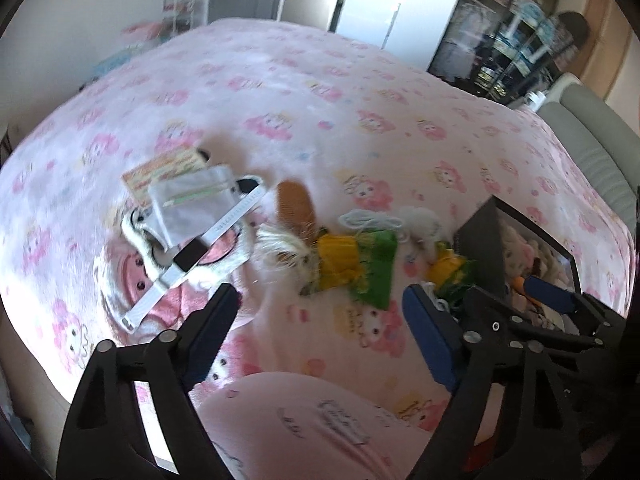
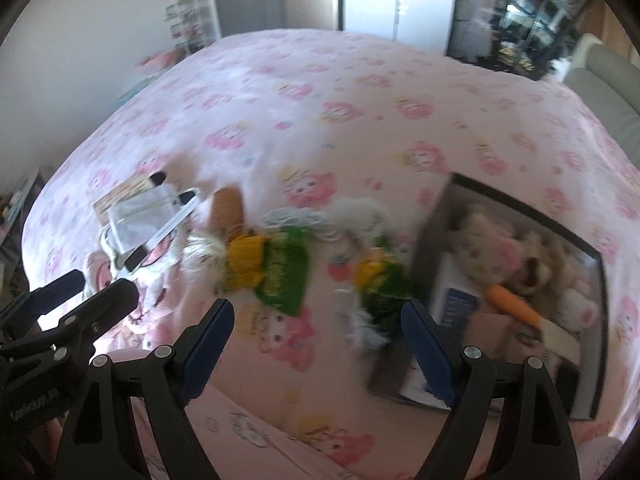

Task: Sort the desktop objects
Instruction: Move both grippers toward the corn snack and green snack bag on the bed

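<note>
On a pink patterned blanket lie a white smartwatch, a clear pouch over a card, a brown oval brush, a doll in yellow and green, a white cord and a smaller yellow-green doll. A black box at the right holds plush toys and an orange-handled tool. My left gripper is open and empty above the blanket, near the larger doll. My right gripper is open and empty, hovering between the dolls and the box.
A pink plush item lies under the watch. A grey padded headboard or sofa borders the right side. Cabinets and a dark shelf stand at the back. A pink-clothed knee is at the bottom.
</note>
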Motion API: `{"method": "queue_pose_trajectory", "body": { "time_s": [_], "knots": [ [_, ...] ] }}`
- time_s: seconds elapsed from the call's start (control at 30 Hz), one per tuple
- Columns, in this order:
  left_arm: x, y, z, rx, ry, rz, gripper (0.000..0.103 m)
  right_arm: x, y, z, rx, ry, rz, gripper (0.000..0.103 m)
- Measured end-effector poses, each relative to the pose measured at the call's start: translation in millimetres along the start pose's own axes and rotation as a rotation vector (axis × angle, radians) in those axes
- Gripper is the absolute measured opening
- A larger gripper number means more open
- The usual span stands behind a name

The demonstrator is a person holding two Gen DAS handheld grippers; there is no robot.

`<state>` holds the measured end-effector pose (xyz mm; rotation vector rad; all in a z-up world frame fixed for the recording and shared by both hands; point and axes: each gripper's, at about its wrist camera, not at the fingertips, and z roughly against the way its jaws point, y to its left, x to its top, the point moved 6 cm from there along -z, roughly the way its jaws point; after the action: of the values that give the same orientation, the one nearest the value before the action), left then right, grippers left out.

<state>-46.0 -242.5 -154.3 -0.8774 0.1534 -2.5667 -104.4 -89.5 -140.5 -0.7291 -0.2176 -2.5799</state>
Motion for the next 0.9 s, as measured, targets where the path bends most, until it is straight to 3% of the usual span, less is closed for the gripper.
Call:
{"method": "queue_pose_trajectory", "body": {
  "time_s": [0.47,0.6,0.73,0.9],
  "knots": [
    [-6,83,-33,-0.010,0.035,0.163,0.054,9,67,-67,0.155,0.124,0.075,0.081],
    [-5,86,-54,-0.130,0.094,0.193,0.043,10,60,-89,0.135,0.151,0.058,0.058],
    [1,75,-73,-0.203,0.146,0.199,0.042,4,45,-114,0.129,0.208,0.004,0.040],
    [12,51,-106,-0.330,0.258,0.235,0.041,4,38,-126,0.143,0.193,-0.045,0.037]
  ]
}}
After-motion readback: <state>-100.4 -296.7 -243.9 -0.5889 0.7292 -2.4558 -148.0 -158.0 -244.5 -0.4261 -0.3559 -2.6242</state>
